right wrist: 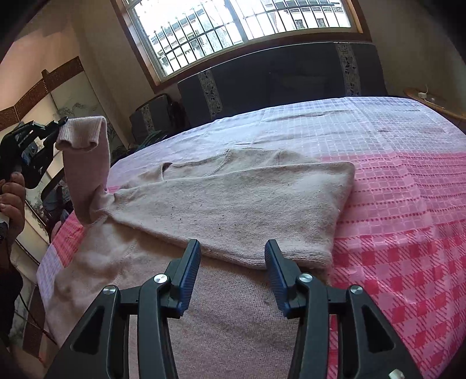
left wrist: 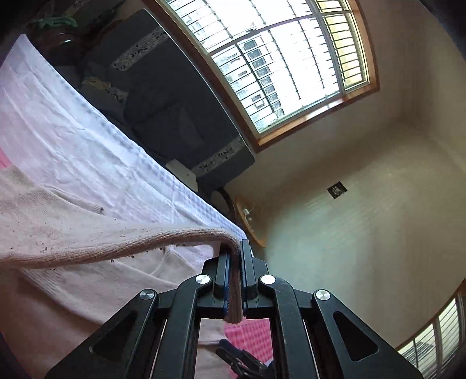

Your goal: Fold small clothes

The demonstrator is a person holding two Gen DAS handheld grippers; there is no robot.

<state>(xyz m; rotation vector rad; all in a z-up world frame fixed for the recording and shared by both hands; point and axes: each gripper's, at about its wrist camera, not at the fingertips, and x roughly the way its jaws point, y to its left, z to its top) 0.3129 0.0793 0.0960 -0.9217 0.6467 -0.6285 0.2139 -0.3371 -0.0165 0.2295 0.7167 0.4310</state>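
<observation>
A pale pink knit sweater [right wrist: 233,198] lies flat on the bed, one sleeve folded across its body. My left gripper [right wrist: 59,124] is shut on the cuff of the other sleeve [right wrist: 84,163] and holds it up above the bed's left side. In the left wrist view the ribbed cuff [left wrist: 131,242] runs between the closed fingers of the left gripper [left wrist: 236,247] and hangs out behind them. My right gripper [right wrist: 233,253] stands open low over the sweater's near folded edge; its pads press on nothing.
The bed wears a pink and white checked cover [right wrist: 393,204]. A dark headboard [right wrist: 291,73] and a barred window [right wrist: 233,23] lie beyond. A wooden side table [right wrist: 431,102] stands far right, a folding screen [right wrist: 43,96] at left. A person's hand [right wrist: 11,198] holds the left gripper.
</observation>
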